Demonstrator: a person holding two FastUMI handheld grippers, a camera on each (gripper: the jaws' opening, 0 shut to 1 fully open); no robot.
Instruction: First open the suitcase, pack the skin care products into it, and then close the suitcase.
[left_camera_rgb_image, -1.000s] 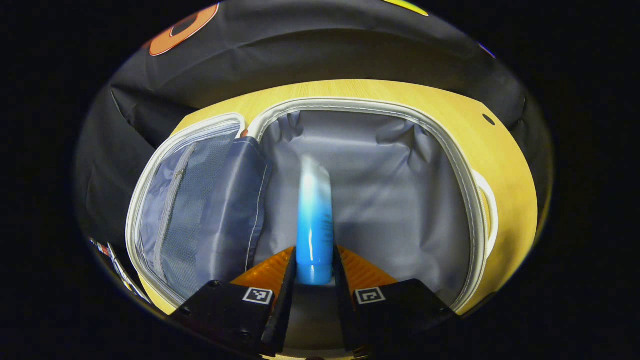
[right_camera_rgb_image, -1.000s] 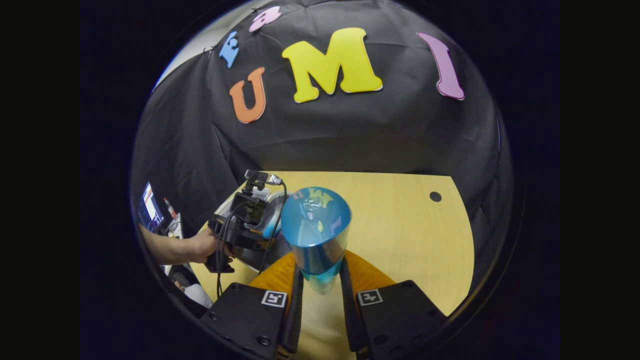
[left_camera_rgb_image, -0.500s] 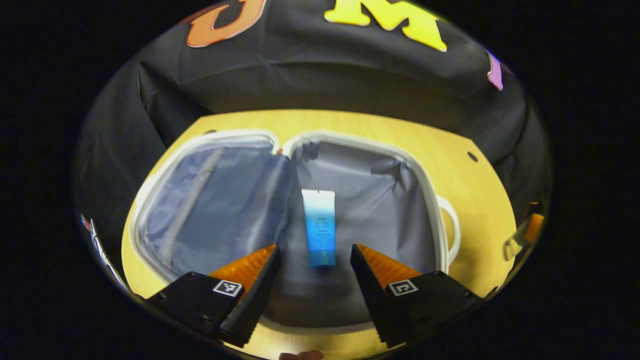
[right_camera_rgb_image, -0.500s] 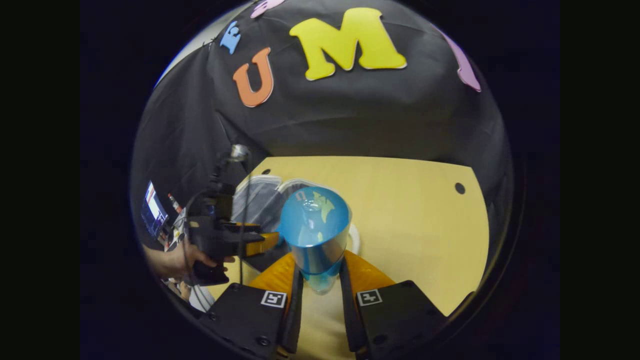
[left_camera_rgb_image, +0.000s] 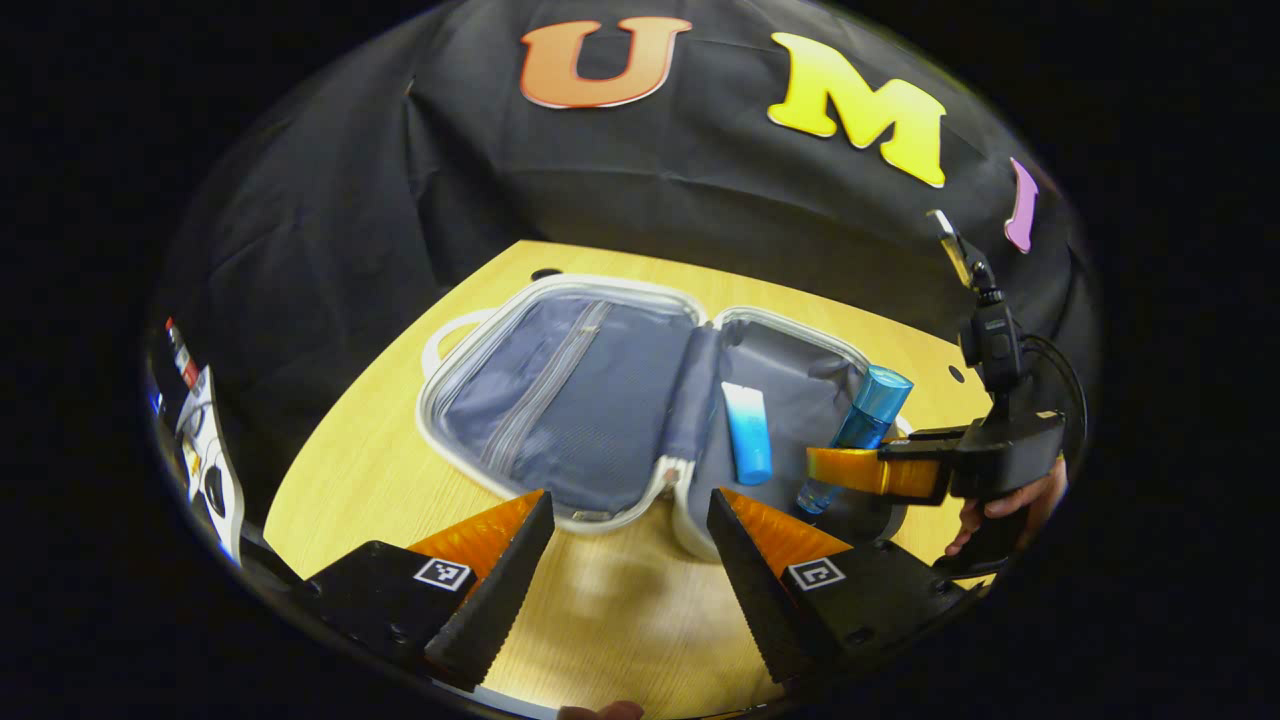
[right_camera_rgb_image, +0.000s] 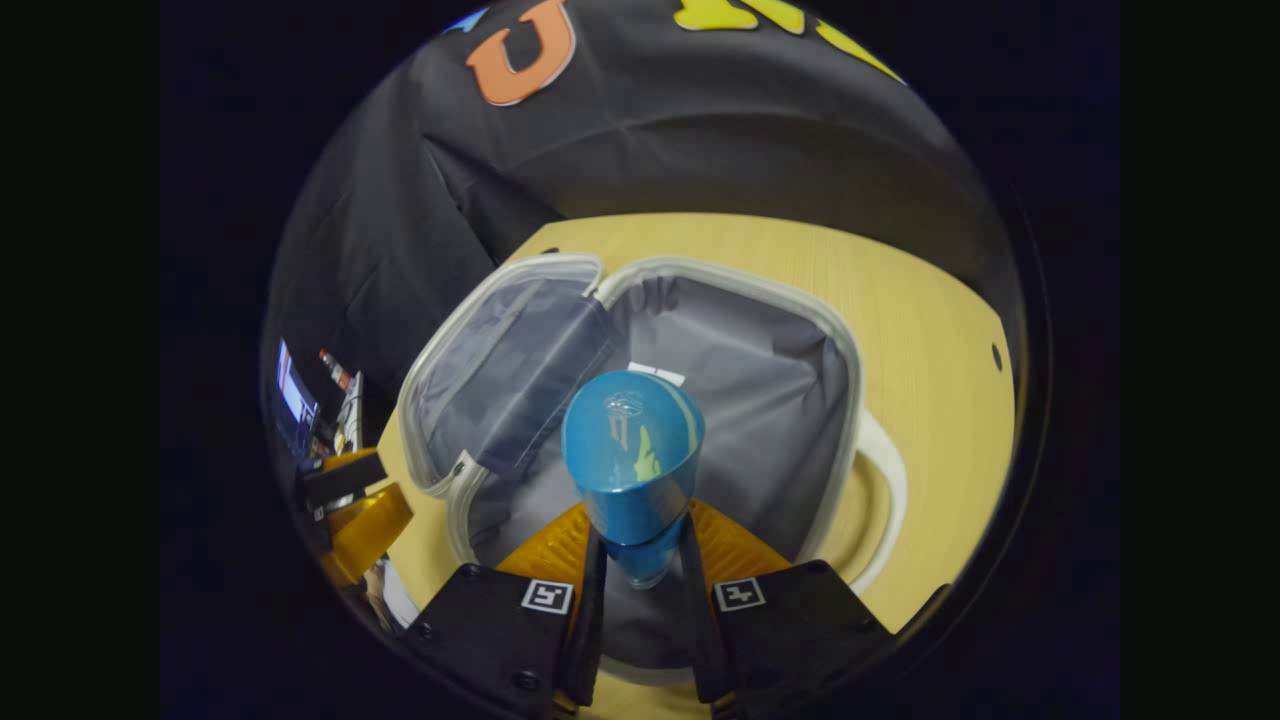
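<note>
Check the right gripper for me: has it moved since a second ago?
Yes. The right gripper, shut on the blue bottle, has swung from over bare table to above the open suitcase.

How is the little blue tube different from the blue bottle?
The blue tube lies flat inside the open suitcase, untouched; the blue bottle is gripped by the right gripper, tilted above the suitcase. The tube fades from white to blue; the bottle is see-through blue with a cap. Both are blue.
</note>
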